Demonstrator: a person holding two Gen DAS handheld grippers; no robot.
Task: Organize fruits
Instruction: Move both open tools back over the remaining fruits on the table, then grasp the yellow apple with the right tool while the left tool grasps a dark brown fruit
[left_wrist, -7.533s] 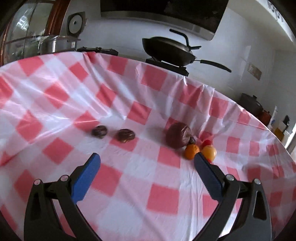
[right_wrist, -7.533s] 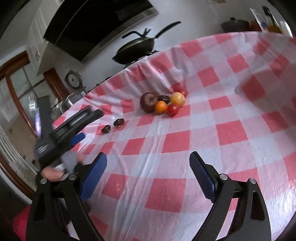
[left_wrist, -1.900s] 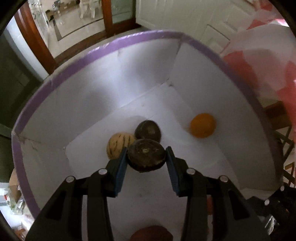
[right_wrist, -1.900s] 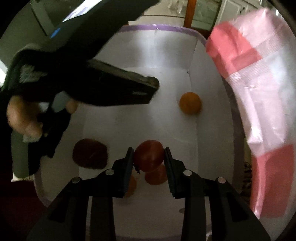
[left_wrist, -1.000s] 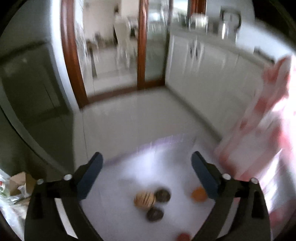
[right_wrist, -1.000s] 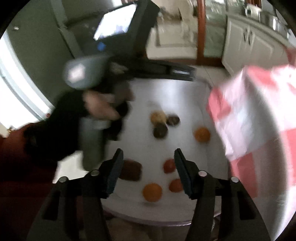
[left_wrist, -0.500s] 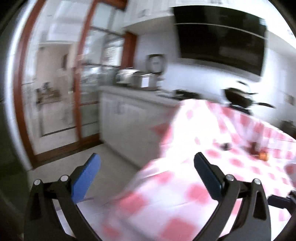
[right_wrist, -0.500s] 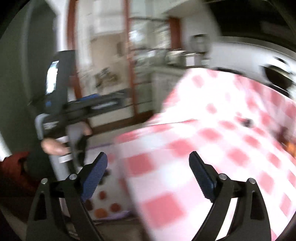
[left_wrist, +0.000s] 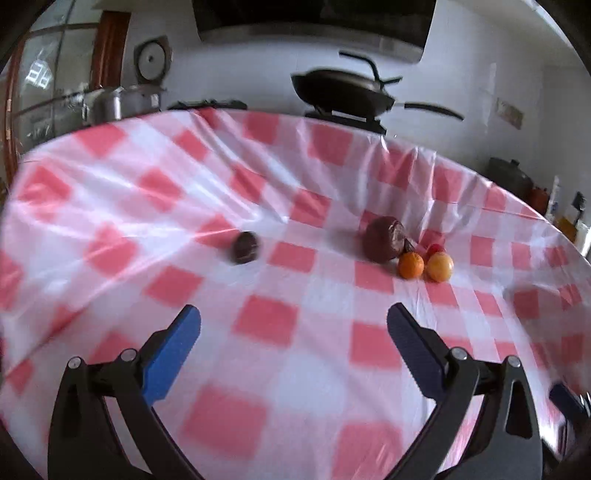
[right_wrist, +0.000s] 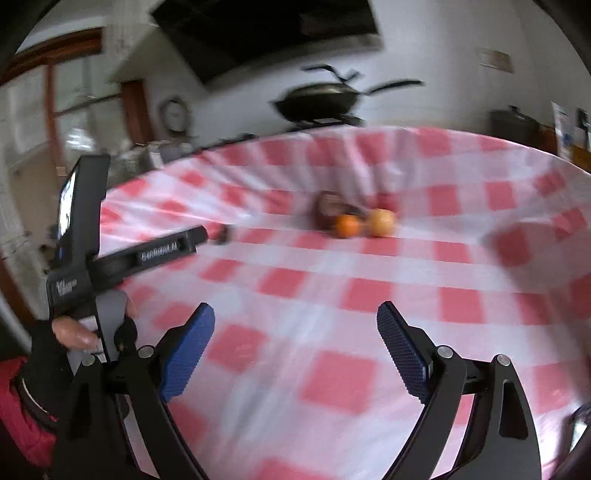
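A: Left gripper (left_wrist: 293, 325) — jaws spread wide, nothing between the blue pads (left_wrist: 170, 354). Small dark fruit (left_wrist: 245, 247) lies on the checked tablecloth (left_wrist: 266, 317) well ahead of the tips, slightly toward the left finger.

B: Noted. Right gripper (right_wrist: 295, 325) likewise fully apart, holding nothing. Fruit cluster well beyond its tips, about centred between them.

A: Cluster from the left wrist view: big dark-red fruit (left_wrist: 384, 239), orange fruit (left_wrist: 410, 264) touching its lower right, yellow-orange fruit (left_wrist: 439, 266) just beside that. All ahead of the right finger, far from it.

B: Hard to read: a red fruit (left_wrist: 436, 246) behind the two orange ones, mostly hidden. A dark bit wedged between the big fruit and the orange one; cannot tell what it is. My view is smeared, so the cluster is just blobs.

A: Right-hand edge of my frame shows a dark blurred shape, cut off, unidentifiable.

B: Pose: both grippers angled down over the cloth. In the right wrist view the left gripper's body extends from the left, gripped by a hand (right_wrist: 74, 332) in a dark fingerless glove, with a red sleeve (right_wrist: 26, 417) below. Its tip overlaps the small dark fruit.

A: Background: black wok (left_wrist: 341, 90) on a burner behind the table.
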